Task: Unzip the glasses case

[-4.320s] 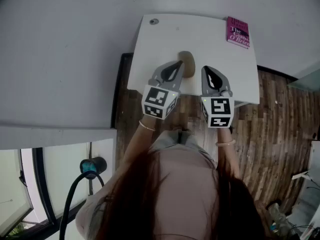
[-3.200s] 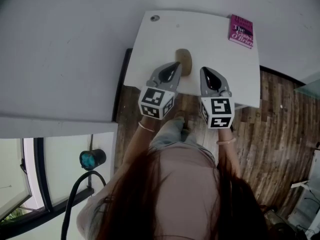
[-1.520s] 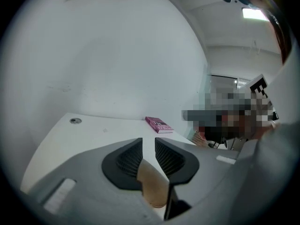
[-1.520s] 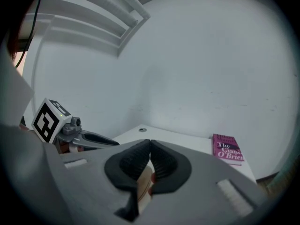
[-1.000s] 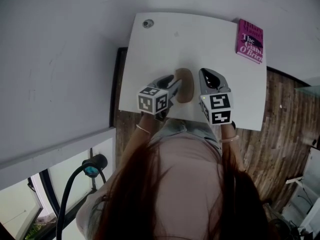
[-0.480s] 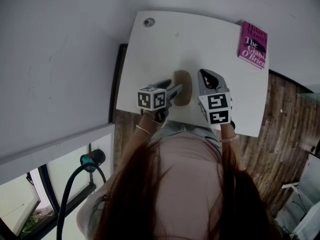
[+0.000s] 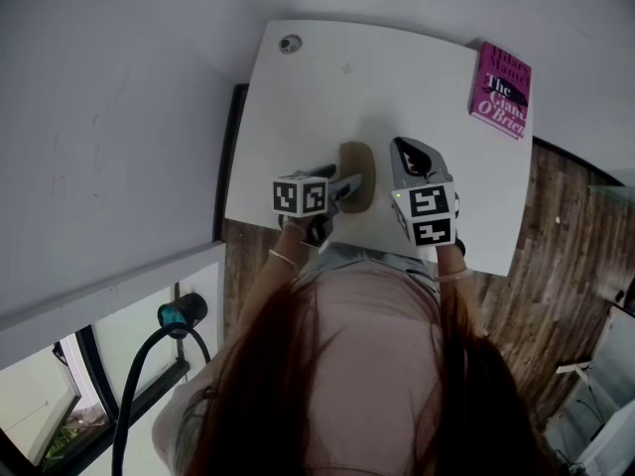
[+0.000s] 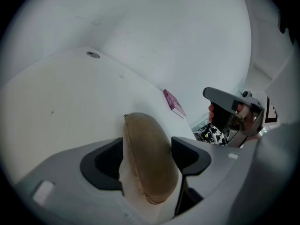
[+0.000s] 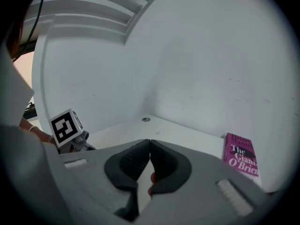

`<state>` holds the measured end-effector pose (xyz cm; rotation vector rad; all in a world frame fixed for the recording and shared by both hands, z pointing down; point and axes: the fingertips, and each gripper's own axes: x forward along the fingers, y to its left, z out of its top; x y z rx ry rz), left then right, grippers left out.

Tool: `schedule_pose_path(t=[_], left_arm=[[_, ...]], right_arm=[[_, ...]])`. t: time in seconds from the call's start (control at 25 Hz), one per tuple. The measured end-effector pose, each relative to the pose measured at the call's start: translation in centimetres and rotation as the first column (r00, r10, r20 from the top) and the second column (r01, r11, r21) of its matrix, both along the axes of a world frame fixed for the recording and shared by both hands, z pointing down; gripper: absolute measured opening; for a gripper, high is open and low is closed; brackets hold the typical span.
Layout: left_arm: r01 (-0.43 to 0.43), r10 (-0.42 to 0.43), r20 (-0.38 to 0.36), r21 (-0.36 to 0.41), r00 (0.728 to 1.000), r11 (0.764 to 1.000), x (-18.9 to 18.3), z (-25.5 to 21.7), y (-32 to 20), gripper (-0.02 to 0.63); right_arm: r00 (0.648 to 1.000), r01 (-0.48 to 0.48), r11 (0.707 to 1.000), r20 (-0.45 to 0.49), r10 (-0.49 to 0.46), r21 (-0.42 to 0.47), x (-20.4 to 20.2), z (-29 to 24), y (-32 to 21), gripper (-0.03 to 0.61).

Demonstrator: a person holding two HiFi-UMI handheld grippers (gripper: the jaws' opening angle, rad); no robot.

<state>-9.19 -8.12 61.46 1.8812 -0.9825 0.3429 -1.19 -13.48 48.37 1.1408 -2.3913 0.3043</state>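
A white rectangular surface [image 7: 417,77] stands against a pale grey wall, with dark wood floor [image 7: 566,226] showing past its near and right edges. A tan, soft, oval glasses case [image 7: 355,167] lies close to the near edge, a little left of the middle, its long side running away from the person. The left gripper [image 7: 347,188] comes in from that near edge, and its dark fingers [image 8: 190,154] have just been opening. They stand wide apart on either side of the case's near end, with white surface showing between the left finger and the case, so the case sits between them unclamped. The right gripper [image 7: 402,147] is just to the right of the case and apart from it, its fingers [image 9: 161,165] closed together on nothing. Beyond the case the surface runs bare to the wall. A small round grey grommet [image 7: 290,43] sits in the far left corner, and a magenta paperback book [image 7: 501,89] in the far right corner, both well apart from the case and grippers.
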Motion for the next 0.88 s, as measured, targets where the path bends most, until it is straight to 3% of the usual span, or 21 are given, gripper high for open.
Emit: schedule_pose_path(t=[0.2,0.88], left_arm=[[-0.013,0.013,-0.007,-0.024,1.000,1.000,0.9,0.3,-0.3,0.339],[-0.122,0.114,-0.079,-0.103,0.990,0.987,4.7,0.7,-0.5,0.345]], right_arm=[[1.000,0.001,1.000,0.002,-0.001,0.000,0.2,0.3,-0.5,0.005],[1.000,-0.031,0.999,0.003,0.031,-0.012,1.3,0.8,-1.3,0.005]])
